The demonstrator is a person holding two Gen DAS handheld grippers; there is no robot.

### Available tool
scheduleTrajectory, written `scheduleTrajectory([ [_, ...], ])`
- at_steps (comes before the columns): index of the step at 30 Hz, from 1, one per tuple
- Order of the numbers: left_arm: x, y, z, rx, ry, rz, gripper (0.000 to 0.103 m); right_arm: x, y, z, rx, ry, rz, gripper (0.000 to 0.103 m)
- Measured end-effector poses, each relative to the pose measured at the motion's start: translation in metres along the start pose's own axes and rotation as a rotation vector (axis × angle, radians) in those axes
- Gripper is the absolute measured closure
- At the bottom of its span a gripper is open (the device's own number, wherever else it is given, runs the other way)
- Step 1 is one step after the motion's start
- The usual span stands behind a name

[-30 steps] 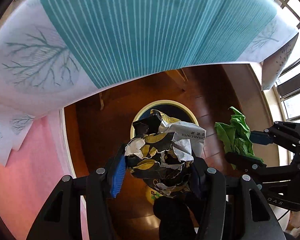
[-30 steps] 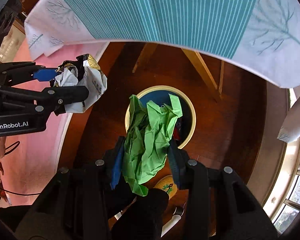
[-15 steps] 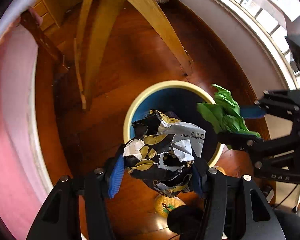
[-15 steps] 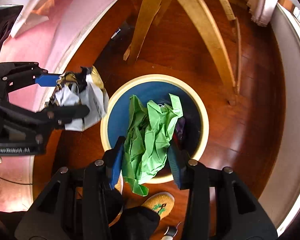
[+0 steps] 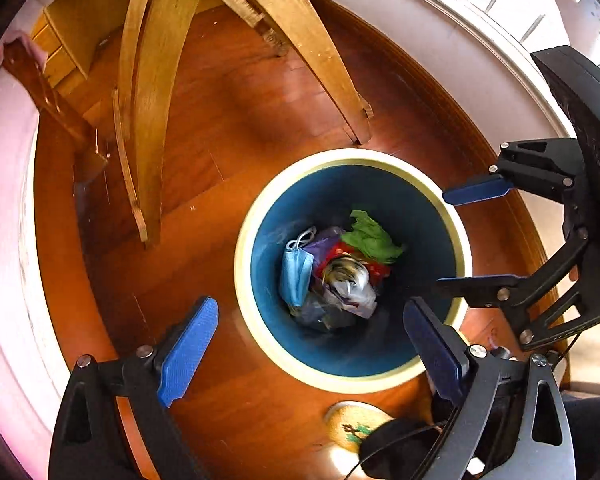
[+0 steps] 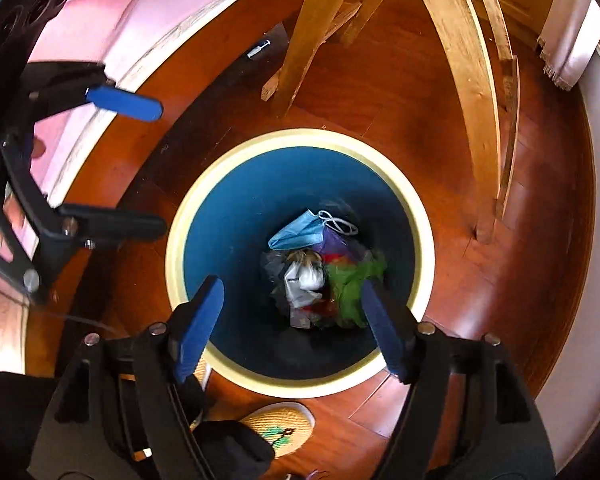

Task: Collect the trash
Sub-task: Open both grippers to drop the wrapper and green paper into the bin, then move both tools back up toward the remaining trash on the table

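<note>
Grippers parted above the bin, both loads at its bottom.

Left wrist view: the left gripper (image 5: 312, 344) stands wide and empty over the bin (image 5: 244, 280), so whatever leaves it falls inside; the green wad (image 5: 374, 236) lies at 1 o'clock in the heap, the crumpled wrapper (image 5: 350, 278) at centre. Right wrist view: the right gripper (image 6: 294, 316), jaws spread and empty, hangs at the rim's 6 o'clock, slipper (image 6: 280, 424) below.

The right gripper (image 6: 292, 326) hangs over a round bin (image 6: 414, 200) with its jaws spread wide and nothing between them. Inside the bin lie a green wrapper (image 6: 350, 284), a crumpled white wrapper (image 6: 304, 282) and a blue face mask (image 6: 298, 236). The left gripper (image 6: 140, 166), also spread, is at the left, beside the bin. Wooden chair legs (image 6: 464, 76) stand on the floor (image 6: 540, 260) behind.
</note>
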State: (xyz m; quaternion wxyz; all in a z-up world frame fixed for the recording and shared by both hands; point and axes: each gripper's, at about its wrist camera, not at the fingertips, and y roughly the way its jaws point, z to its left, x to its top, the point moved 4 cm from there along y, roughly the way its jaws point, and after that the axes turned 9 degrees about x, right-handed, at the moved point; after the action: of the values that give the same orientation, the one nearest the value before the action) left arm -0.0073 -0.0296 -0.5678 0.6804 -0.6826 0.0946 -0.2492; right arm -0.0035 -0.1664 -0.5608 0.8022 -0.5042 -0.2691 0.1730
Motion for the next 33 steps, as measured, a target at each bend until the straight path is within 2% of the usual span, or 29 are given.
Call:
scheduleTrajectory([
  [12,0.01,-0.022,-0.006,0.011,-0.012,-0.034,0.008,-0.009,-0.021,0.004,-0.003,0.042,-0.018,0.033],
  [17,0.015,-0.05,-0.006,0.016,-0.034,-0.042,0.008,-0.009,-0.047,0.018,0.003,0.073,-0.025,0.033],
  [26,0.023,-0.144,-0.003,-0.001,-0.137,-0.061,0.008,0.004,-0.132,0.061,-0.004,0.148,-0.072,0.033],
  [33,0.028,-0.246,0.012,0.013,-0.198,-0.117,0.008,0.023,-0.216,0.104,-0.014,0.162,-0.123,0.033],
])
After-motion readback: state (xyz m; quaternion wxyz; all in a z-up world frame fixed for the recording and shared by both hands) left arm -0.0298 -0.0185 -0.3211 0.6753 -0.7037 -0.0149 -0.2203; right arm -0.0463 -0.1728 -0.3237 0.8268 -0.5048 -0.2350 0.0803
